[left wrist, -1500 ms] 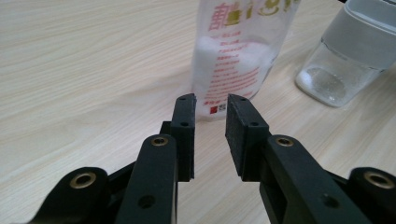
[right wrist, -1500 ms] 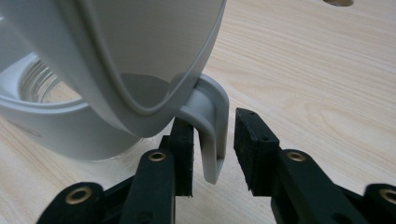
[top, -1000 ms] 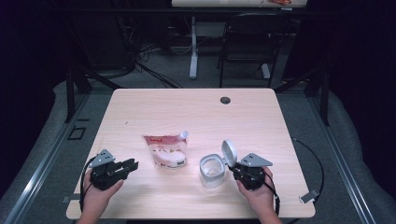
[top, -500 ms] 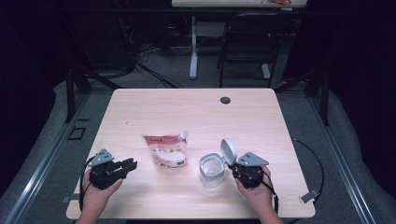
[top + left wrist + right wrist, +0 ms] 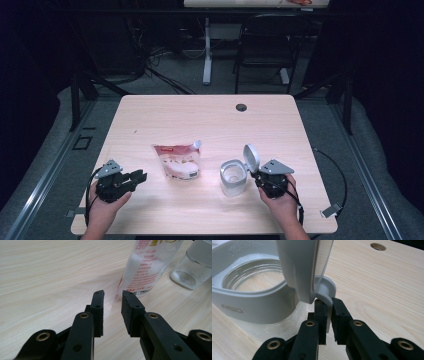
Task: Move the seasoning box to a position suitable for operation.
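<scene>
jar of clear glass with a pale grey plastic collar and flip lid (image 5: 234, 176) stands on the near right part of the light wooden table (image 5: 210, 120) in the high view, its lid tipped up on the hinge toward the right gripper (image 5: 261, 176), which sits just beside it; the white and red plastic refill pouch (image 5: 177, 161) lies flat a little to its left, and the left gripper (image 5: 141, 176) hangs apart from the pouch, near the table's front left. left gripper view: the two black jaws stand parted with only bare wood between them, so that gripper (image 5: 113, 298) is released, the pouch's printed end (image 5: 147, 267) close ahead and the jar (image 5: 191, 267) beyond it. right gripper view: the right gripper (image 5: 329, 305) has just been drawing its jaws in and the pads clench a thin grey tab under the raised lid (image 5: 304, 267), the jar's open mouth (image 5: 254, 280) to the side. to do this well, i judge the grip should stay on the tab and swing the lid fully back along its hinge without dragging the jar, while the left jaws close on the pouch's edge for pouring.
</scene>
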The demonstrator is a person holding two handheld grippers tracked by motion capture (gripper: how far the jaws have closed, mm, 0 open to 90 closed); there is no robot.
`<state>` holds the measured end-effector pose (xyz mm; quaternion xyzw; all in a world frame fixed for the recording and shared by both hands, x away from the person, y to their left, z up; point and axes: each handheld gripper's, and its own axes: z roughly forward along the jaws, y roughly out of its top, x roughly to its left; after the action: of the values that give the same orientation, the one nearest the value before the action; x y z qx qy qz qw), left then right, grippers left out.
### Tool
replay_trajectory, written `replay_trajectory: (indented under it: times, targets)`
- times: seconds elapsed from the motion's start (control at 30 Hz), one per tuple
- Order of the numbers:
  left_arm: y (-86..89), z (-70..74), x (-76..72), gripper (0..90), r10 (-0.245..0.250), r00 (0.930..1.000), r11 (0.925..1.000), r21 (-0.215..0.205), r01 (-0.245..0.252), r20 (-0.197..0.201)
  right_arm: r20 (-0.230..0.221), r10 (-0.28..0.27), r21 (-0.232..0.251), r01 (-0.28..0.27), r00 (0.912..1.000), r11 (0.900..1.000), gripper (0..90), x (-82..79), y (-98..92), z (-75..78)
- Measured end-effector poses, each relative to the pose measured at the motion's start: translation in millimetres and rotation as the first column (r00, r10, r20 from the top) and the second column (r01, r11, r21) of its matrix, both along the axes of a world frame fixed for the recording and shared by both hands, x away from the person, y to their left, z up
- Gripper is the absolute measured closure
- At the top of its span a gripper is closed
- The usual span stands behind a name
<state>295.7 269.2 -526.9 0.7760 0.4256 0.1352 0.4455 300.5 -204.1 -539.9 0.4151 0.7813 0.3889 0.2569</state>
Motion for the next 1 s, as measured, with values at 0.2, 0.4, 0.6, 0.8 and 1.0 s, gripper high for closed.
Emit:
replay_trajectory:
  times: [0.2,0.4,0.6,0.8,1.0]
  targets:
    - [0.9,-0.1,0.5,72.3,-0.003,1.0000,1.0000,0.003,0.003,-0.006,-0.017,-0.013,0.017,0.013,0.9998,1.000,82.8,6.6,-18.4,-0.3]
    - [-0.5,-1.2,0.6,72.0,0.004,1.0000,1.0000,0.000,-0.004,-0.003,-0.039,-0.018,0.085,0.021,0.9991,0.996,77.7,9.7,-30.0,-0.7]
    - [0.4,-1.2,1.0,71.7,0.000,1.0000,1.0000,0.003,0.000,-0.007,-0.050,-0.026,0.109,0.031,0.9984,0.994,76.6,9.8,-34.3,-0.9]
    - [0.6,-1.7,1.2,70.3,0.006,1.0000,1.0000,0.003,-0.006,-0.002,-0.055,-0.034,0.132,0.041,0.9979,0.990,79.1,12.7,-34.5,-1.5]
    - [1.8,-2.0,2.0,68.1,0.013,0.9999,0.9999,0.008,-0.013,-0.009,-0.073,-0.040,0.148,0.050,0.9965,0.988,79.0,19.8,-36.4,-1.3]
